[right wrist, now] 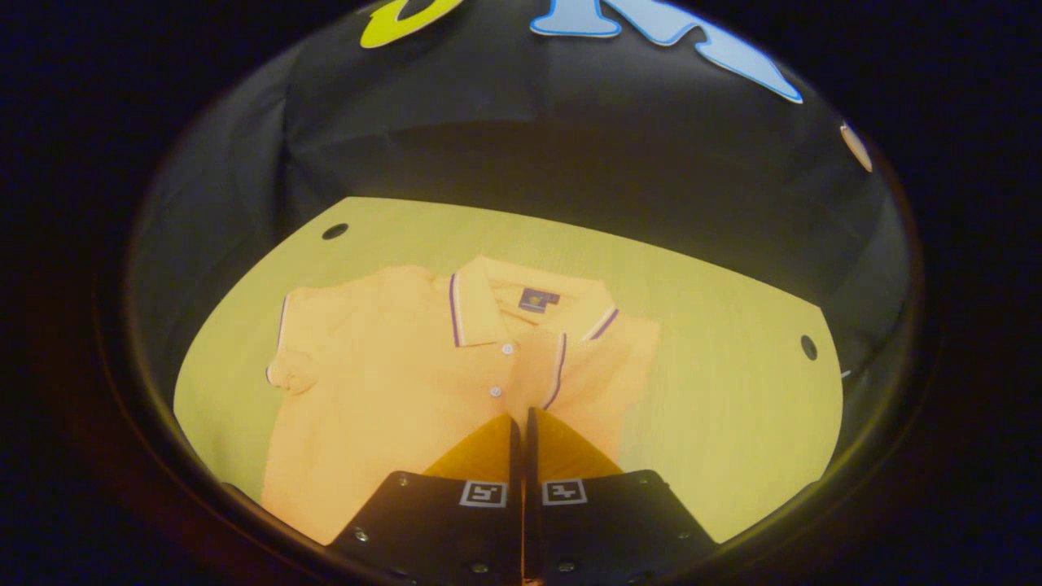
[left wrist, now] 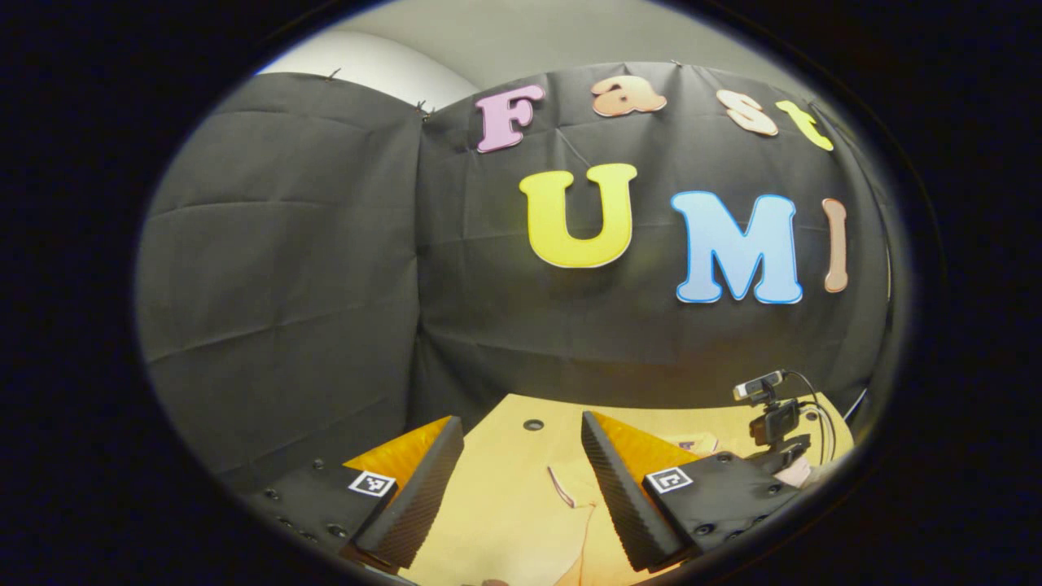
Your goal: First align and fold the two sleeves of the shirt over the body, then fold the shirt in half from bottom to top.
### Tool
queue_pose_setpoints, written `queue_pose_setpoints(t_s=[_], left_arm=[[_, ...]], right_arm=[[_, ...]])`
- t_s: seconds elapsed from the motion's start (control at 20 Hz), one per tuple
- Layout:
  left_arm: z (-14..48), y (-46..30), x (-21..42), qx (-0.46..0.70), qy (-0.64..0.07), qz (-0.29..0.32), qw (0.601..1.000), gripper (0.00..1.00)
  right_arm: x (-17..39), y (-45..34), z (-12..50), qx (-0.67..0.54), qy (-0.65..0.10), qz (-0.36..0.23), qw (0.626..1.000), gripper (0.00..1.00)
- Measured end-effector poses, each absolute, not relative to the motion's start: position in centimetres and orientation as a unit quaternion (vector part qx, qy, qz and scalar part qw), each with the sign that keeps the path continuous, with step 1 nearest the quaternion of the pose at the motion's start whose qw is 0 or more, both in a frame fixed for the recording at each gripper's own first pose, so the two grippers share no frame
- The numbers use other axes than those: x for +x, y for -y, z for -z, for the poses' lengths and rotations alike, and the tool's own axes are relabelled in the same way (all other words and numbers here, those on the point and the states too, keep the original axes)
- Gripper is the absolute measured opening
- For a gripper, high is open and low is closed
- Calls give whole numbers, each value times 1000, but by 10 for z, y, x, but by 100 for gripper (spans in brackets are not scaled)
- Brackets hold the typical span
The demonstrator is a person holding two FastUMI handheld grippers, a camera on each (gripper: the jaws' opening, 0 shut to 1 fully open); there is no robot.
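1. Shirt (right wrist: 383, 382): lies flat on the table (right wrist: 733, 342) in the right gripper view, front up, collar (right wrist: 476, 305) toward the booth's wall.
2. Colour and trim: shows as plain orange-yellow, with thin purple and white stripes along the collar edges and the sleeve cuffs, and two pale buttons down the placket.
3. Neck label (right wrist: 538, 300): sits inside the collar as a small dark blue patch with a yellow mark; too small to make out any writing.
4. Sleeves: spreads out to the side at the picture's left, cuff (right wrist: 281, 342) clear of the body; on the picture's right lies turned in over the chest, its striped edge running down beside the placket.
5. Right gripper (right wrist: 521, 427): hangs over the lower chest with fingers pressed together and tips right at the folded sleeve's striped edge; cannot tell whether any cloth sits between them.
6. Left gripper (left wrist: 521, 456): points up toward the wall from low above the table, fingers spread wide with nothing between them.
7. Markers: appear as small black-and-white square codes, one on each finger base of both grippers; carry patterns, not words.
8. Table holes: show as two dark round openings near the far corners in the right gripper view, well apart from the shirt.
9. Small camera (left wrist: 769, 403): stands on a clamp at the table's edge in the left gripper view, cables trailing behind it.
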State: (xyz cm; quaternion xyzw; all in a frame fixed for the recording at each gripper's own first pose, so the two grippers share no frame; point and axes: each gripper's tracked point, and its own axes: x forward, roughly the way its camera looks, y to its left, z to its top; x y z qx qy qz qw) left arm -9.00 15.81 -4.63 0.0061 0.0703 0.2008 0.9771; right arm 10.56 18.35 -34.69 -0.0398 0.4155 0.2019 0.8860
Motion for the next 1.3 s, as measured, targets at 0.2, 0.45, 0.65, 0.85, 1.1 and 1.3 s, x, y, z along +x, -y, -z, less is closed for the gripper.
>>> queue_pose_setpoints(t_s=[0.2, 0.45, 0.65, 0.85, 1.1, 1.3], left_arm=[[49, -163, -97, 2, -72, -205, 976, 96], [59, -163, -95, -4, -82, -199, 977, 96], [70, -161, -91, -8, -90, -190, 978, 96], [85, -159, -79, -11, -101, -177, 979, 96], [101, -153, -55, -16, -113, -150, 982, 96], [133, -144, -30, -10, -136, -114, 984, 96]], right_arm=[[90, -202, 357, -54, -433, -225, 871, 6], [79, -214, 361, -45, -449, -244, 859, 59], [82, -211, 352, -43, -435, -238, 867, 69], [84, -196, 333, -33, -415, -224, 881, 69], [79, -171, 297, -21, -375, -204, 904, 69], [67, -152, 259, 8, -335, -188, 923, 69]])
